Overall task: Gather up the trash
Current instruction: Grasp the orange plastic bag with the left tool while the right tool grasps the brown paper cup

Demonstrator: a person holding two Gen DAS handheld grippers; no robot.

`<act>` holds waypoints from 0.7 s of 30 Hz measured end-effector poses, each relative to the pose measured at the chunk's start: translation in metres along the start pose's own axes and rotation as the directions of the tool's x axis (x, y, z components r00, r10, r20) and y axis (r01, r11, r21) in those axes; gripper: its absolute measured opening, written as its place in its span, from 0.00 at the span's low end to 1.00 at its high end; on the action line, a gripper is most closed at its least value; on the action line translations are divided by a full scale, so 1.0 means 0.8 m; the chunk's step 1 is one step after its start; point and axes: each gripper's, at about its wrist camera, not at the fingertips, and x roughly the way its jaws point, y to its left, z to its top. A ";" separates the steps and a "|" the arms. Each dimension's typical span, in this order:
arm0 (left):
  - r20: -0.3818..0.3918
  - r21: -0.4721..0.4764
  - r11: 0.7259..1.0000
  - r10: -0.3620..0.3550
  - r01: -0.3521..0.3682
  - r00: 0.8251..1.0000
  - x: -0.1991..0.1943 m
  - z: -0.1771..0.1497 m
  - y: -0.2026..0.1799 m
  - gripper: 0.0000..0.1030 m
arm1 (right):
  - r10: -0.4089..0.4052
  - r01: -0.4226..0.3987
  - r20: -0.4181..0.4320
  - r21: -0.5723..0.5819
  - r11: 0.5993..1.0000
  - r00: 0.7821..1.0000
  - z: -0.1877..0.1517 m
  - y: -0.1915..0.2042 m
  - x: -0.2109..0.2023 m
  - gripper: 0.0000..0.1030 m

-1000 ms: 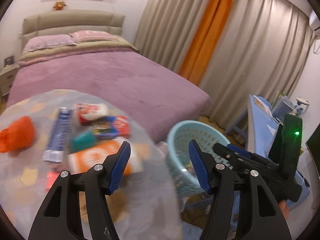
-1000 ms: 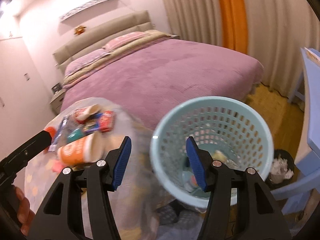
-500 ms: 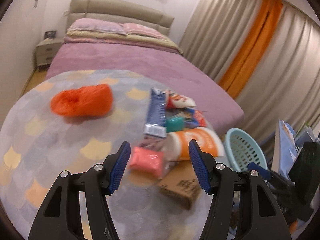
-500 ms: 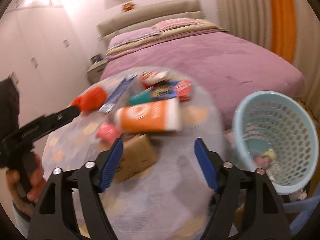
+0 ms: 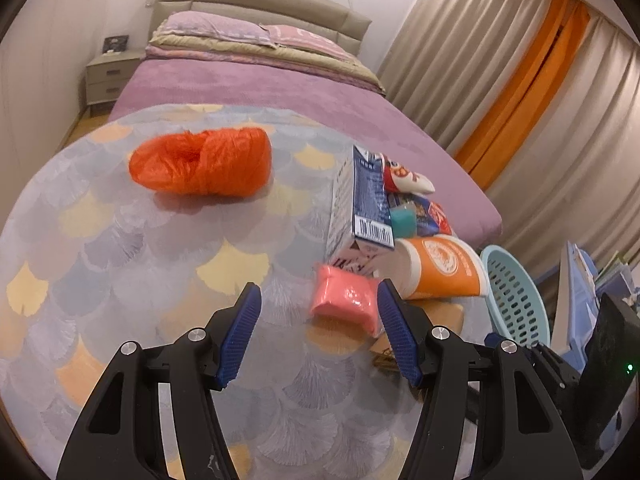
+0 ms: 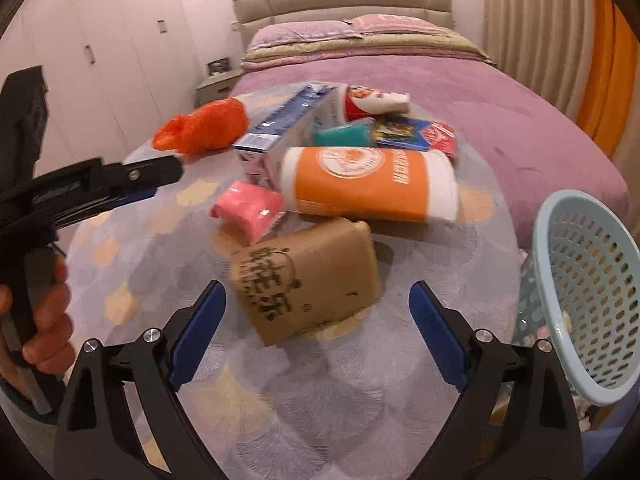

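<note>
Two grippers: left gripper point(image 5: 318, 322) half open, empty; right gripper point(image 6: 317, 322) opening, empty.
Trash: heaped on table point(image 6: 168, 264), basket point(image 6: 588, 304) beside.
Risk: brown box point(image 6: 308, 280) nudges orange cup point(image 6: 372, 184), which rolls off.

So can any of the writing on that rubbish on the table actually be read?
None clearly.
Orange-and-white paper cup: round logo and sideways white lettering, blurred.
Brown cardboard box: black printed characters, illegible.
Blue-and-white carton: barcode and small print, too small.
Red-and-white wrapper: markings unreadable.
</note>
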 end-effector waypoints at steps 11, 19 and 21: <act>-0.005 -0.009 1.000 -0.025 0.025 1.000 0.003 -0.004 0.002 0.57 | -0.034 0.032 0.010 0.110 0.993 0.999 -0.001 -0.051 -0.019 0.85; 0.004 -0.012 1.000 -0.017 0.017 1.000 -0.004 -0.003 0.008 0.57 | -0.033 0.033 -0.032 -0.008 0.999 0.999 -0.004 0.013 0.011 0.86; 0.015 -0.021 1.000 -0.010 0.010 1.000 -0.008 0.001 0.013 0.57 | -0.039 0.038 -0.043 -0.007 0.999 0.998 -0.006 0.018 0.018 0.86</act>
